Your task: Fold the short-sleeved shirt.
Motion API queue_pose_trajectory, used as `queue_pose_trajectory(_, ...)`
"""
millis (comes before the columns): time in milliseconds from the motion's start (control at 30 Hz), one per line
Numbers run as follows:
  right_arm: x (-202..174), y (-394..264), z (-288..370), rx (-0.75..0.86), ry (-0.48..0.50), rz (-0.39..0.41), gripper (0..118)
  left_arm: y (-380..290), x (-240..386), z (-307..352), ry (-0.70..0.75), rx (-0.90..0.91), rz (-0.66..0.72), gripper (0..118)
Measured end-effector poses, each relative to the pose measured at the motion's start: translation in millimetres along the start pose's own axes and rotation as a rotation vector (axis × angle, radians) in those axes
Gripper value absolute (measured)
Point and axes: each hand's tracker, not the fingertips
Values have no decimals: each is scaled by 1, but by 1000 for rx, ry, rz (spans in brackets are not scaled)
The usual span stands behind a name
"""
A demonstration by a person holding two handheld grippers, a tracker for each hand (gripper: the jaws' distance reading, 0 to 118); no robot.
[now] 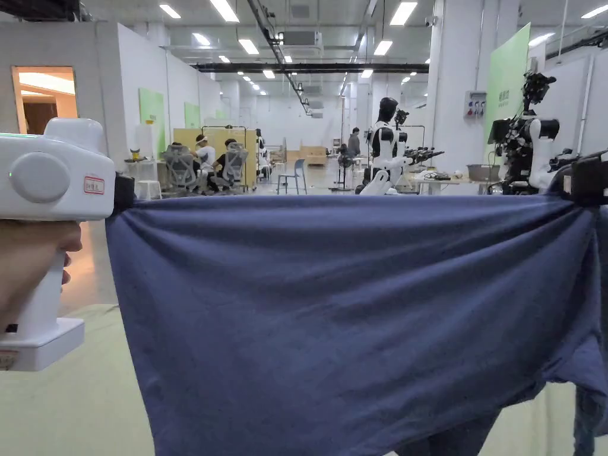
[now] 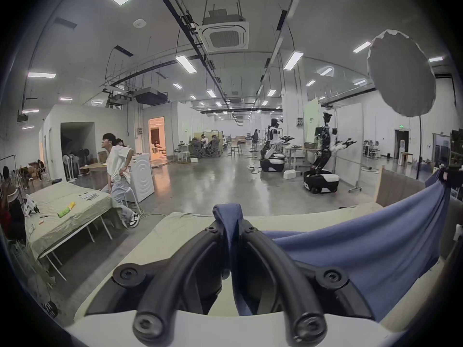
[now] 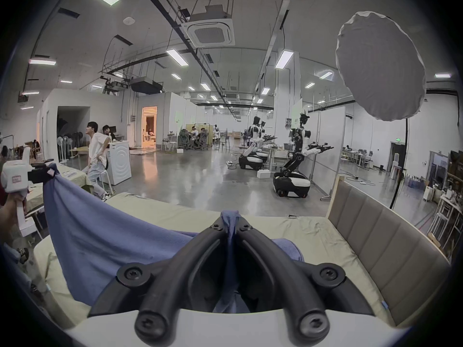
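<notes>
Shirt (image 1: pixel 356 309) taut between both clamped tongs

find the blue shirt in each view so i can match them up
Head view: the shirt hangs stretched across the middle, from the left tongs to the right tongs.
Left gripper view: shirt at lower right, a fold pinched at centre bottom.
Right gripper view: shirt at lower left, a fold pinched at centre bottom.
Shared landmark: the black-and-white humanoid robot beyond it.
</notes>
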Motion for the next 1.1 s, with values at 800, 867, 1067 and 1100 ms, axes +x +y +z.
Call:
queue_pose_trajectory(800, -42, -265, -210, -204, -119, 175, 6, -238, 53, -166, 65, -262, 1, 9)
queue_pose_trajectory(867, -38, -285, -187, -250, -116, 121, 6, -259, 53, -139, 2, -239, -9, 9)
queue_pose_trajectory(1067, -27, -337, -80, -316, -78, 37, 6, -307, 45, -44, -104, -286, -8, 9)
queue_pose_trajectory(1100, -28, -346, -56, -310, -71, 41, 6, -314, 43, -21, -133, -290, 14, 9)
